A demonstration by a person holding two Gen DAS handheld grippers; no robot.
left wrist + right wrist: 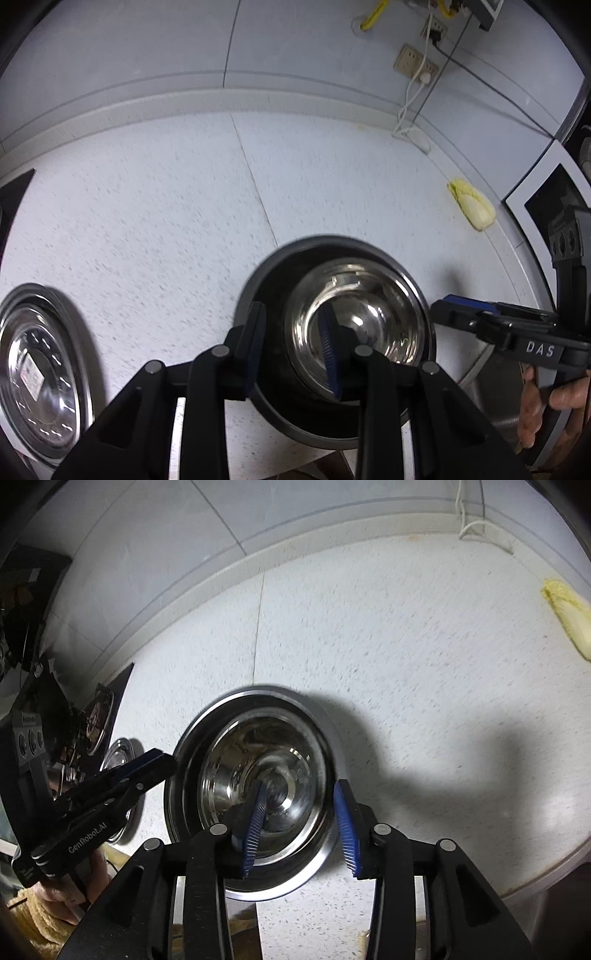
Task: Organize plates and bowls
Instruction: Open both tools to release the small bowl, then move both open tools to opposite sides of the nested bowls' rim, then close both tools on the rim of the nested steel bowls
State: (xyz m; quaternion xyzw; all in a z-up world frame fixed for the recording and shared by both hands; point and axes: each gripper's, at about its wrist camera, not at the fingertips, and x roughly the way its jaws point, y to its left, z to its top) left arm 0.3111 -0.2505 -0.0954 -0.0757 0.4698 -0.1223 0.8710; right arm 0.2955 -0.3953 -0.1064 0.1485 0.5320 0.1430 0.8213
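between the spread jaws of the left gripper (291, 343) sit the near rims of a steel bowl (365, 321) and the dark plate (269, 402) under it, on the speckled counter (166, 206). the right gripper (303, 823), jaws also apart, straddles the bowl's opposite rim. another steel plate (37, 373) lies well left; a cabbage piece (474, 208) lies far right.

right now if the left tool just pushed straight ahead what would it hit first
Most likely the steel bowl nested in the dark plate: the left tool stands open, straddling their near rims. Depth is unclear, so contact may already exist.
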